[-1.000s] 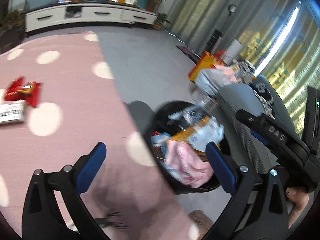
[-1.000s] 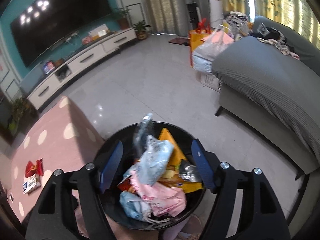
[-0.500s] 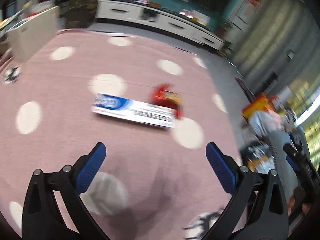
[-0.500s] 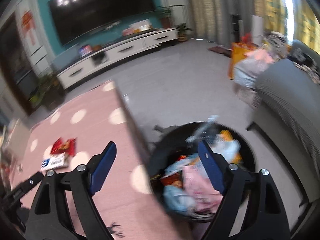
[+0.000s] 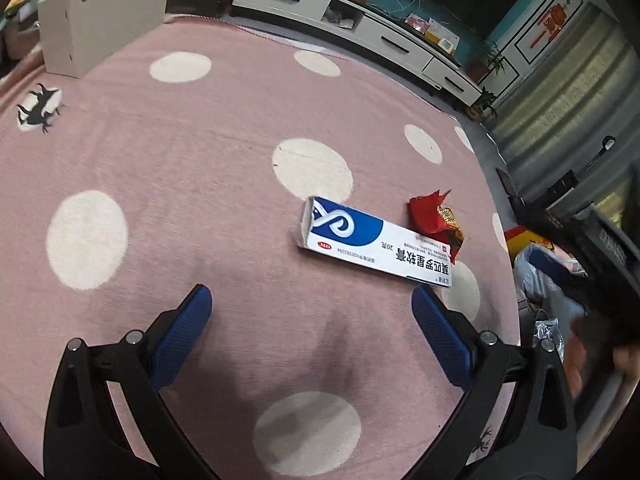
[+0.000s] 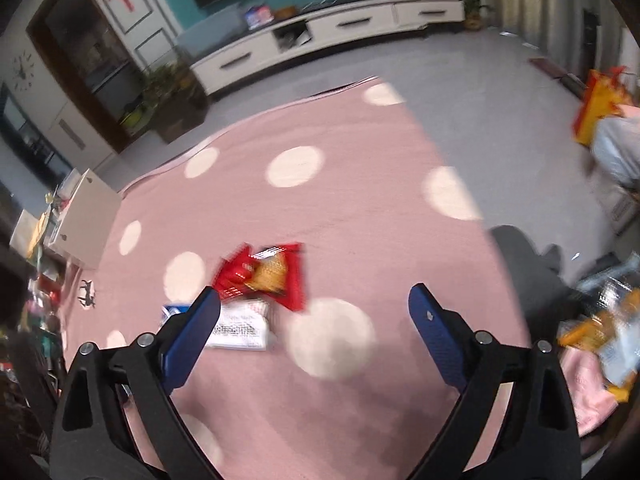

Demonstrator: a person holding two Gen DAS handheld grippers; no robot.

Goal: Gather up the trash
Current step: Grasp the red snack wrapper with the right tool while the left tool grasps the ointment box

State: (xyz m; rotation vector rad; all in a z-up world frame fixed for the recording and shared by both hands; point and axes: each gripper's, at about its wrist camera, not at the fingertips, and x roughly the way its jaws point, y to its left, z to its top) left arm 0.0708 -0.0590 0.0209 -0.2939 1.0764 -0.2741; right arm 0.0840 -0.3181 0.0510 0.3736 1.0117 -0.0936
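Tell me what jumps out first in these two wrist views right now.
The blue-and-white ointment box lies flat on the pink polka-dot rug, with the red snack wrapper touching its far end. Both sit just ahead of the open, empty left tongs; the right tongs are open too. Heaped trash shows at the right view's right edge.

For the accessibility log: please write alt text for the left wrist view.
A white-and-blue carton lies flat on a pink rug with white dots, a crumpled red wrapper touching its far side. The open left gripper hovers just short of them, holding nothing.
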